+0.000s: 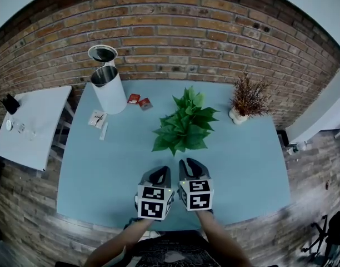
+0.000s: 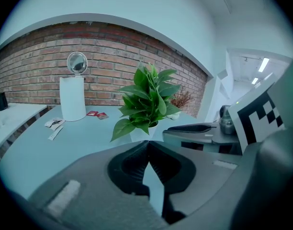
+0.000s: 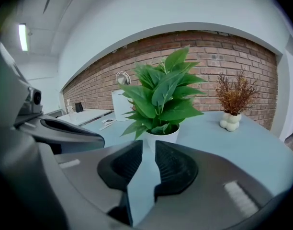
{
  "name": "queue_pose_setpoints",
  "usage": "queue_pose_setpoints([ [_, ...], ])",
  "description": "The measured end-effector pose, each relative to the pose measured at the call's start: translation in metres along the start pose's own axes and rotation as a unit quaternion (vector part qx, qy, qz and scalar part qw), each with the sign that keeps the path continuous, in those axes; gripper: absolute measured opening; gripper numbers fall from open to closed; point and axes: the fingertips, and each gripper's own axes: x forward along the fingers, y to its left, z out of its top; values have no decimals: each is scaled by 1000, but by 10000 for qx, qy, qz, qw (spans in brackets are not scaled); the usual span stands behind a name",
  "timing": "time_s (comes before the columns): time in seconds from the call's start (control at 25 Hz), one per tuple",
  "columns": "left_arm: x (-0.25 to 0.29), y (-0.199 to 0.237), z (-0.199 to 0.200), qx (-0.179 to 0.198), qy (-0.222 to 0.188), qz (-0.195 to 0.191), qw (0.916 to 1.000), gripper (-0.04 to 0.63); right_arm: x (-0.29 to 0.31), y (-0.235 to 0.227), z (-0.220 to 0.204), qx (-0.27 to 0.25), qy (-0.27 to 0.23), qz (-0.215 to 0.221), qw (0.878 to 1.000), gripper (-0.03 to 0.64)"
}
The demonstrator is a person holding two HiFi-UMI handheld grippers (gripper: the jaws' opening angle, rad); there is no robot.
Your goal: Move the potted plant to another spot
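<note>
One brick wall (image 1: 170,26) backs a light-blue table (image 1: 248,166). A tall white canister (image 1: 110,90) stands at the table's far left. The potted plant (image 1: 185,124) stands upright near the table's middle, just ahead of both grippers and untouched by either. Left gripper (image 2: 147,143): jaws closed tip to tip, nothing held. Right gripper (image 3: 149,145): jaws parted by a narrow gap, nothing between them. A dried plant (image 1: 249,100) in a white vase stands at the far right. Two red packets (image 1: 139,100) lie beside the canister.
</note>
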Motion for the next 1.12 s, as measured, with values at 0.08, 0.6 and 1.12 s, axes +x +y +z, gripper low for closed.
queue_pose_setpoints([
  [0.08,3,2,2,4,15,17,10000,-3,7,-3,-1,-29,26,-29,10000,86],
  [0.6,16,17,5,-28,95,170,9998,-2,43,-15,-10,0,201,-2,9998,240],
  [1.12,27,27,8,-131,128,289,9994,-2,77,-19,-9,11,200,54,9998,374],
])
